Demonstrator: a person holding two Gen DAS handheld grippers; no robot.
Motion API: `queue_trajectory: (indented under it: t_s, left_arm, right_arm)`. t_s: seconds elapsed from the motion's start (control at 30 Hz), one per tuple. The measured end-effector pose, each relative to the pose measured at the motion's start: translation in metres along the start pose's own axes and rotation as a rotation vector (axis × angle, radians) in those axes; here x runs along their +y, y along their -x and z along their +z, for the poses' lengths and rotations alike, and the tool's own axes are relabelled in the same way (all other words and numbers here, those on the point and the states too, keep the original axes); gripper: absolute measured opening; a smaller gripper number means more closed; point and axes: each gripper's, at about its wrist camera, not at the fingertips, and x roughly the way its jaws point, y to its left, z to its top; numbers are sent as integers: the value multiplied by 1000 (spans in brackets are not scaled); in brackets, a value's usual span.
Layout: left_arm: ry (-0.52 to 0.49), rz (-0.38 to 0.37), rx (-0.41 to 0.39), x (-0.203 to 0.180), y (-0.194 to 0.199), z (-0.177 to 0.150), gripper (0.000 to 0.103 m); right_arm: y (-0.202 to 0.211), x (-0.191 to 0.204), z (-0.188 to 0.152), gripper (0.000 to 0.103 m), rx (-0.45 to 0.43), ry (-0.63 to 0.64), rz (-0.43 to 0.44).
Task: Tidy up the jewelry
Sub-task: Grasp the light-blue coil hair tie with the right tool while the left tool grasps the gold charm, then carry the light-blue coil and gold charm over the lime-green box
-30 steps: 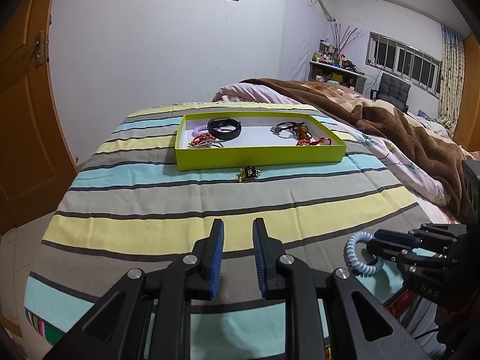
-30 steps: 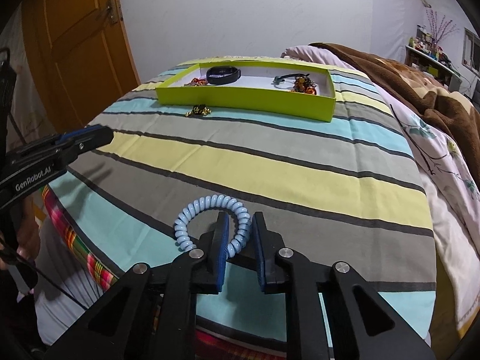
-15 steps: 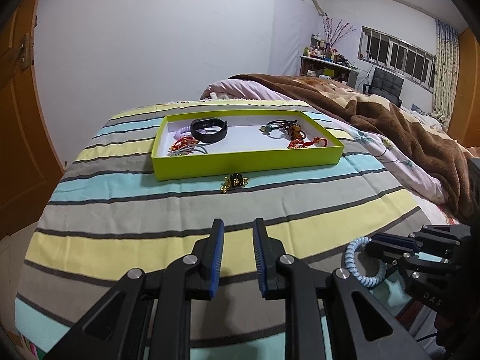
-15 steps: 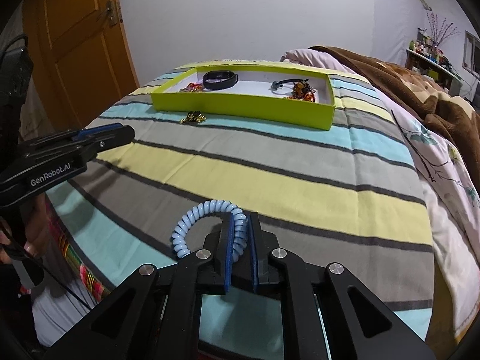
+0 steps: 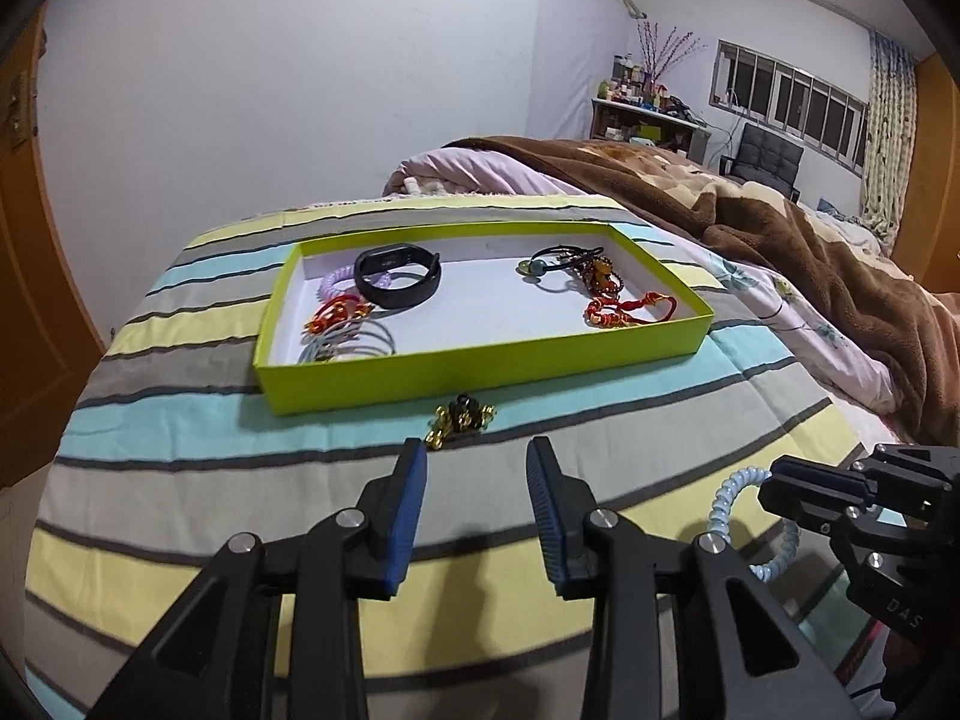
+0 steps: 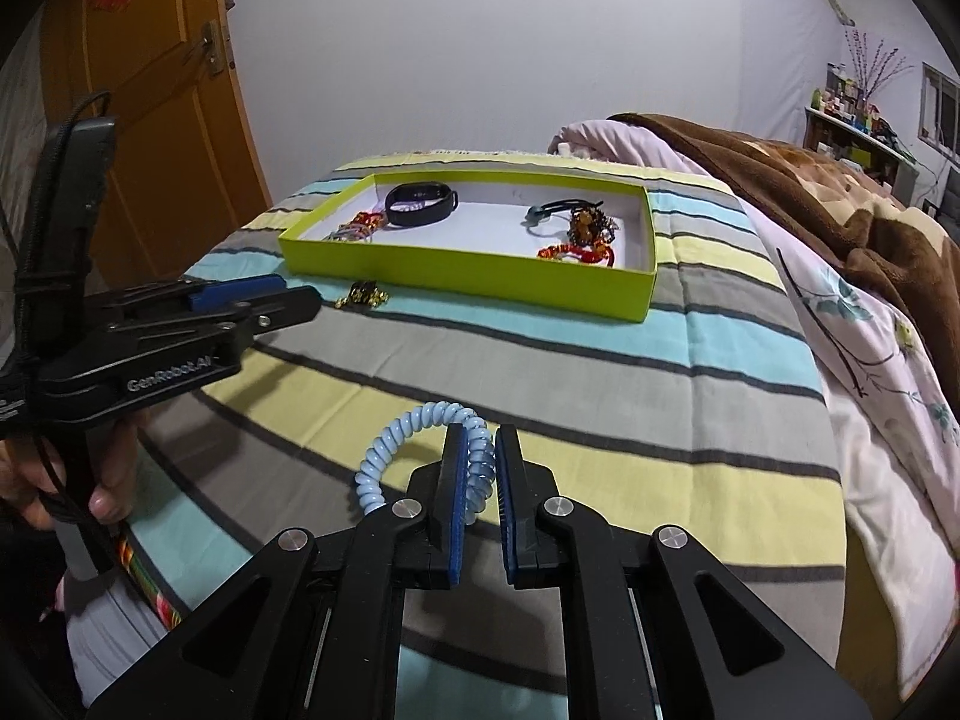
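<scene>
Left wrist view: left gripper (image 5: 477,453) is empty, fingers (image 5: 408,510) opening and already wide, nothing between them. It points at the charm (image 5: 461,418), a small gold-and-black piece on the bed (image 5: 180,480) just near of the tray (image 5: 480,369). My read: spreading ahead of a pick, since that charm is the only loose piece outside the tray. Tray already holds the watch (image 5: 399,276) and purple coil far-left, red cord and hoops near-left, bead ties and a red bracelet on the right. Right gripper (image 5: 780,483) shows at the right edge with the coil (image 5: 729,519) hanging from it.

Right wrist view: right gripper (image 6: 478,438) is nearly closed, fingers (image 6: 456,480) pinching one side of the pale blue coil (image 6: 390,450); the rest of the loop sticks out left, above the bed. Pinching one strand keeps the loop open and easy to drop. Tray (image 6: 480,282) is far ahead, so the coil likely goes there next. Left gripper (image 6: 264,294) comes in from the left, held by a hand (image 6: 72,480), tips close to the charm (image 6: 363,295) but apart from it.
</scene>
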Motion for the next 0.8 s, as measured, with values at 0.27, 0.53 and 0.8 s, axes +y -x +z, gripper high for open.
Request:
queue_trajectory:
  t_s: [0.27,0.53,0.8]
  left_arm:
    - [14,-10,58,1,-26,13,36]
    - [39,0,132,3,-47,17,36]
    - [55,26,150,6,-51,16,21]
  right_arm:
    - [-5,-8,10,9,-10,-4,-9]
    - [-10,-13,14,9,-10,-14,-12]
    - [-11,-15,16,9,-11,-19,-8]
